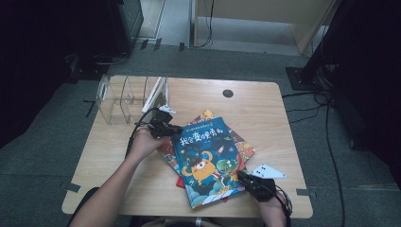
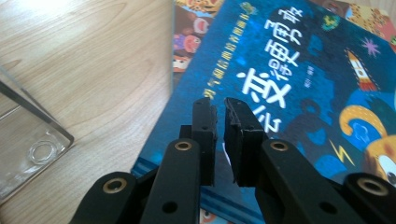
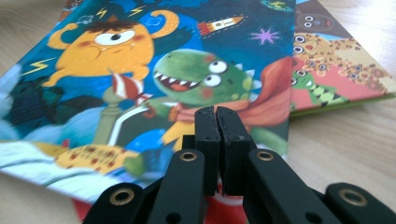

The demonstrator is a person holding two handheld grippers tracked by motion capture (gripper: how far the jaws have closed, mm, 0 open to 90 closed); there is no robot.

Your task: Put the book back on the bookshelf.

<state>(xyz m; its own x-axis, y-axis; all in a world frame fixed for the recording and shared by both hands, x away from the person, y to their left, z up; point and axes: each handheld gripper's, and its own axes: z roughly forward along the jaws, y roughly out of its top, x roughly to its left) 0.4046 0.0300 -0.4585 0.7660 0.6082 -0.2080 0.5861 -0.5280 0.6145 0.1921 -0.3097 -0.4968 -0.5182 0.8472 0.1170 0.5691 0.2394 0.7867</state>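
Left gripper (image 1: pixel 176 129) and right gripper (image 1: pixel 239 176) sit at opposite corners of the blue picture book (image 1: pixel 209 158), both empty.

Two grippers: the left one's jaws show a narrow gap over the book's upper left corner, nothing between them; the right one's jaws are pressed together at the lower right edge. Three books lie stacked on the wooden table (image 1: pixel 265 111), the blue one on top, an orange spotted book (image 3: pixel 334 70) and a red book (image 1: pixel 180 181) beneath. One clear acrylic rack (image 1: pixel 124 100) stands beyond the left gripper.

rack (image 1: pixel 124 101): clear, divided, far left corner of the surface (image 1: pixel 265 118)
white book (image 1: pixel 156 93): upright in the rack's right slot
hole (image 1: pixel 228 93): dark, round, far edge
floor (image 1: pixel 47 142): grey carpet, cables at right
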